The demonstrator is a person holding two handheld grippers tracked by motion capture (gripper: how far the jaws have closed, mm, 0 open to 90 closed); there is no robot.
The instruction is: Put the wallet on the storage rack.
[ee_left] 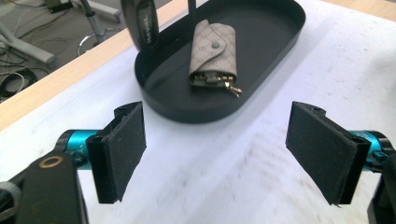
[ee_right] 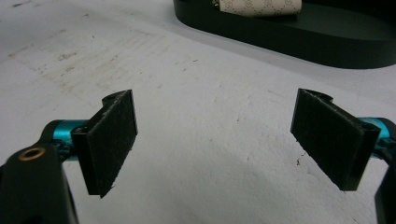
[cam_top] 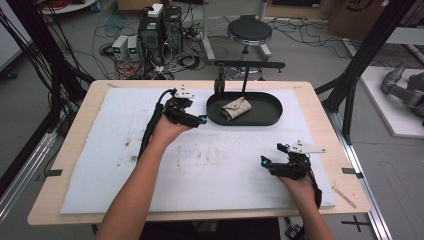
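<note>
Beige patterned fabric key pouch with a snap flap (cam_top: 236, 108) lies flat inside the black oval metal tray (cam_top: 267, 119), upper centre of the high view, on the white foam mat (cam_top: 210, 165) covering the wooden table (cam_top: 65, 150). In the left gripper view the pouch (ee_left: 212, 51) sits mid-tray at top centre, brass keys (ee_left: 232, 88) poking out of its lower end. A black key fob (ee_left: 141, 23) hangs from the tray's stand at the upper left of that view.

Left gripper (cam_top: 196, 119), upper centre-left of the high view, just beside the tray's left end, jaws spread wide, nothing between them; in its own view the pads (ee_left: 126, 149) frame bare mat with the tray (ee_left: 177, 109) just ahead. Right gripper (cam_top: 275, 159), lower right of the high view, well apart from the tray, also wide open and empty, resting low over the mat; its own view has the tray (ee_right: 303, 42) at the top edge.

Progress, as judged: the pouch is in the tray, no grasp on it. Either placing is finished or pickup is not yet begun; can't tell which. If pickup, everything is left: reach in, close on pouch, lift over the rim.
</note>
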